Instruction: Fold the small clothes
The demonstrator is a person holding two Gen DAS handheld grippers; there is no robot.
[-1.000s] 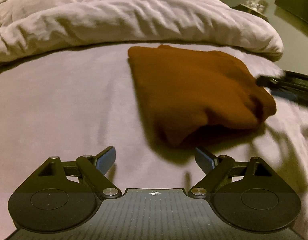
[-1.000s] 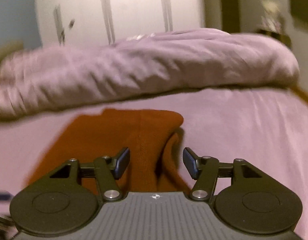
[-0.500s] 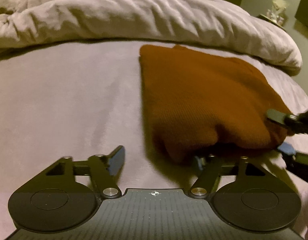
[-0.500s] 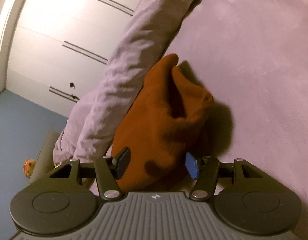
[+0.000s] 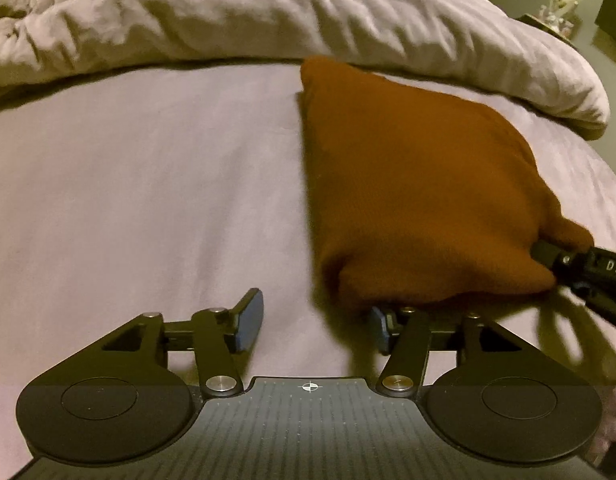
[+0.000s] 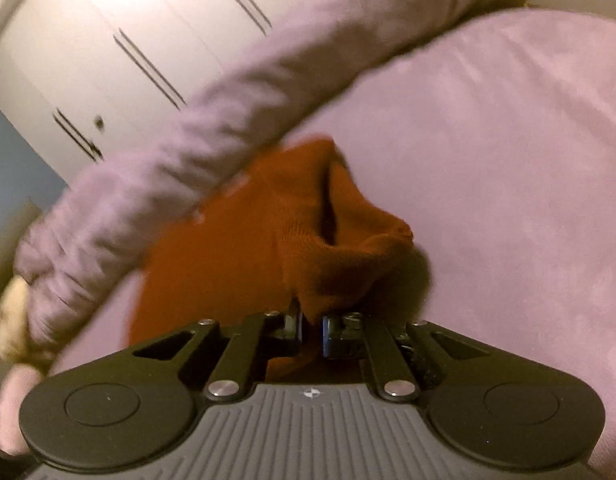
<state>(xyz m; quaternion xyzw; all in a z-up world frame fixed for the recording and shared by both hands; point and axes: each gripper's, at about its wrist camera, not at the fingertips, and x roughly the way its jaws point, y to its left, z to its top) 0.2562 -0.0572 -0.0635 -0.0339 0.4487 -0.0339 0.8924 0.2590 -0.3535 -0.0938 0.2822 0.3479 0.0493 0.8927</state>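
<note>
Since a second ago right tool [image 6: 311, 326] has dropped and clamped the near corner of the rust knit garment [image 5: 412, 184] lying on the bed [image 5: 148, 184], left tool [image 5: 314, 322] closing, jaws apart at its front edge; soft, light, floppy, so grip corners

The right gripper [image 6: 311, 326] has rolled, dropped and clamped onto the rust-brown garment's [image 6: 236, 256] near corner, bunching it.

We see a rust-orange knit garment [image 5: 408, 184] with a fine ribbed weave on a plain pale lilac bed sheet [image 5: 148, 184]. The bunched duvet [image 5: 268, 12] is the same lilac. Both claws are black with blue pads [image 5: 250, 320], and the wardrobe doors [image 6: 120, 32] are white.
</note>
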